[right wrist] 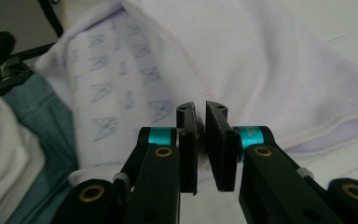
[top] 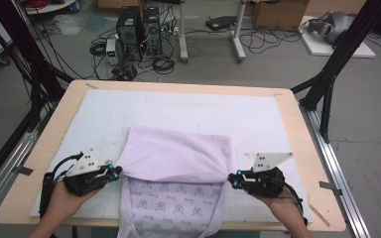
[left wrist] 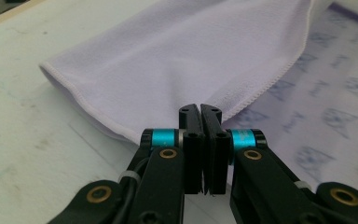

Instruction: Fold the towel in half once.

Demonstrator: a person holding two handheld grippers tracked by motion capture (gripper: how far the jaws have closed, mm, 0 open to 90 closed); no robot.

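White-padded table (top: 297, 148) under lilac towel (top: 178, 153)

I'm looking at a pale lilac towel (top: 178, 158) that is lying on the near half of the table (top: 39, 148). It is resting folded over: its plain side is facing up across the far part, while the near part is showing a faint blue printed pattern and hanging over the table's front edge.
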